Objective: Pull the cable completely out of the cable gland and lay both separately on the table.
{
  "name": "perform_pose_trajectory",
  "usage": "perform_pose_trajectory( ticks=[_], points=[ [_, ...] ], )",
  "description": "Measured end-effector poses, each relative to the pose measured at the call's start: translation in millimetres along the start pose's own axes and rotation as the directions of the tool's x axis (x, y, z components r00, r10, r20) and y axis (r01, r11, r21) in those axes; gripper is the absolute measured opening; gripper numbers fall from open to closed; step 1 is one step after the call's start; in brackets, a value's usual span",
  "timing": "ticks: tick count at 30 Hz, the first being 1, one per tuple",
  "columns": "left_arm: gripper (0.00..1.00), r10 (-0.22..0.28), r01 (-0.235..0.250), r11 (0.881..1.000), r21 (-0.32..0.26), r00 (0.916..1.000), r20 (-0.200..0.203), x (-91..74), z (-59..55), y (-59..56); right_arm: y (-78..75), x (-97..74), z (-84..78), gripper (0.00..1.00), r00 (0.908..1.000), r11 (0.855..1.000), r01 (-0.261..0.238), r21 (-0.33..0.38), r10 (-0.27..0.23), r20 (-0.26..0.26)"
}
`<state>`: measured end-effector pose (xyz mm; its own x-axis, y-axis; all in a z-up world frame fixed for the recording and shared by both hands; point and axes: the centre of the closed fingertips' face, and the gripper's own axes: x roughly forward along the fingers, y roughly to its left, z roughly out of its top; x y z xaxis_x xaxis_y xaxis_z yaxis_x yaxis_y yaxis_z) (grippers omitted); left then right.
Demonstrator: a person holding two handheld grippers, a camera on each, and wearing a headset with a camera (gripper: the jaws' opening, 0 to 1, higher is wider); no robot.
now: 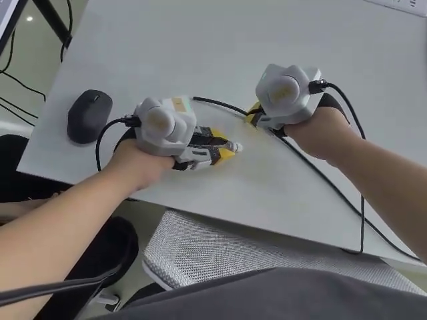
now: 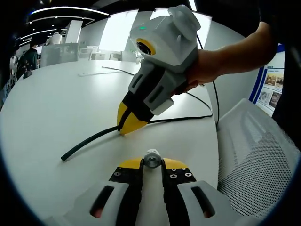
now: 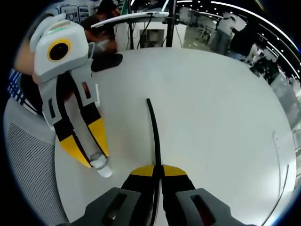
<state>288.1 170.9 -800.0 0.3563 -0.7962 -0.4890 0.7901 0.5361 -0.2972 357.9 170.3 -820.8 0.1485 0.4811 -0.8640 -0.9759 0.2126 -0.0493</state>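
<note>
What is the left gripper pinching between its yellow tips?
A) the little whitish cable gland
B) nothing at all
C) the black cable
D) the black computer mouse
A: in the left gripper view the left gripper is shut on the small cable gland, while the black cable sits in the right gripper.

Mouse (image 1: 89, 115) blocks left; table (image 1: 267, 47) open ahead; chair (image 1: 220, 253) under near edge.
</note>
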Motion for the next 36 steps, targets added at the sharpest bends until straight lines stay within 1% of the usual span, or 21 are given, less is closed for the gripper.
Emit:
perform_pose_trajectory(
  ticks=[4, 7, 8, 9, 10, 11, 13, 15, 16, 17, 18, 19, 21, 23, 24, 32, 36],
  points=[
    [0.16, -0.004, 0.004, 1.000, 0.016, 0.9997, -0.024, 0.5, -4.4, 0.7, 0.0, -0.2, 0.4, 0.00, 1.0000, 1.000, -0.002, -0.001, 0.002, 0.002],
    [0.16, 0.000, 0.000, 1.000, 0.011, 0.9997, -0.026, -0.1, -5.2, 1.7, 0.0, -0.3, 0.5, 0.00, 1.0000, 1.000, 0.000, -0.003, 0.000, 0.000],
    [0.16, 0.008, -0.007, 1.000, 0.022, 0.9994, -0.035, -0.3, -6.2, 2.8, 0.2, -0.2, 0.5, 0.00, 1.0000, 1.000, -0.001, -0.007, 0.001, -0.001],
    [0.16, 0.023, -0.020, 0.998, 0.061, 0.9977, -0.064, -0.7, -10.1, 5.1, 0.3, -0.2, 0.7, 0.00, 1.0000, 1.000, -0.002, -0.018, 0.001, -0.004],
    [0.16, 0.019, -0.014, 0.998, 0.065, 0.9973, -0.071, -0.3, -11.1, 3.6, 0.4, -0.1, 0.6, 0.00, 1.0000, 1.000, -0.001, -0.020, 0.001, -0.005],
    [0.16, 0.018, -0.014, 0.998, 0.061, 0.9978, -0.064, -0.2, -10.2, 2.6, 0.4, -0.1, 0.7, 0.00, 1.0000, 1.000, -0.001, -0.021, 0.001, -0.007],
    [0.16, 0.036, -0.031, 0.997, 0.074, 0.9973, -0.064, -1.2, -9.3, 4.3, 0.4, 0.1, 0.8, 0.00, 0.9999, 1.000, -0.002, -0.026, 0.002, -0.011],
    [0.16, 0.037, -0.031, 0.996, 0.083, 0.9965, -0.074, -0.4, -9.9, 2.6, 0.4, 0.4, 1.0, 0.00, 0.9999, 1.000, -0.005, -0.020, 0.004, -0.015],
    [0.16, 0.041, -0.034, 0.995, 0.094, 0.9961, -0.078, -0.2, -10.2, 2.7, 0.4, 0.6, 1.1, 0.00, 0.9998, 1.000, -0.006, -0.021, 0.005, -0.017],
    [0.16, 0.049, -0.039, 0.993, 0.113, 0.9944, -0.094, 0.0, -12.4, 3.4, 0.6, 0.6, 1.1, 0.00, 0.9998, 1.000, -0.008, -0.027, 0.007, -0.021],
    [0.16, 0.045, -0.033, 0.991, 0.130, 0.9948, -0.092, 1.2, -11.2, 1.7, 0.9, 0.7, 1.2, 0.00, 0.9997, 1.000, -0.008, -0.029, 0.008, -0.024],
    [0.16, 0.052, -0.039, 0.992, 0.123, 0.9932, -0.104, -0.7, -13.4, 1.0, 1.0, 0.8, 1.3, 0.00, 0.9996, 1.000, -0.009, -0.029, 0.008, -0.026],
    [0.16, 0.059, -0.044, 0.990, 0.134, 0.9925, -0.108, -1.1, -12.5, 1.3, 1.5, 1.0, 1.3, 0.00, 0.9994, 0.999, -0.009, -0.035, 0.007, -0.034],
    [0.16, 0.072, -0.052, 0.984, 0.168, 0.9905, -0.117, -1.3, -13.3, 2.1, 1.8, 1.1, 1.5, 0.00, 0.9992, 0.999, -0.007, -0.041, 0.006, -0.039],
    [0.16, 0.078, -0.056, 0.983, 0.175, 0.9897, -0.120, -1.4, -13.3, 1.9, 2.0, 1.2, 1.5, 0.00, 0.9991, 0.999, -0.005, -0.043, 0.003, -0.041],
    [0.16, 0.090, -0.065, 0.982, 0.178, 0.9872, -0.132, -4.7, -12.1, 0.3, 2.1, 1.5, 1.3, 0.00, 0.9987, 0.999, -0.004, -0.046, 0.001, -0.051],
    [0.16, 0.090, -0.066, 0.983, 0.170, 0.9872, -0.132, -1.2, -15.8, 5.8, 1.7, 1.6, 1.9, 0.01, 0.9988, 0.999, -0.005, -0.043, 0.003, -0.049]
  ],
)
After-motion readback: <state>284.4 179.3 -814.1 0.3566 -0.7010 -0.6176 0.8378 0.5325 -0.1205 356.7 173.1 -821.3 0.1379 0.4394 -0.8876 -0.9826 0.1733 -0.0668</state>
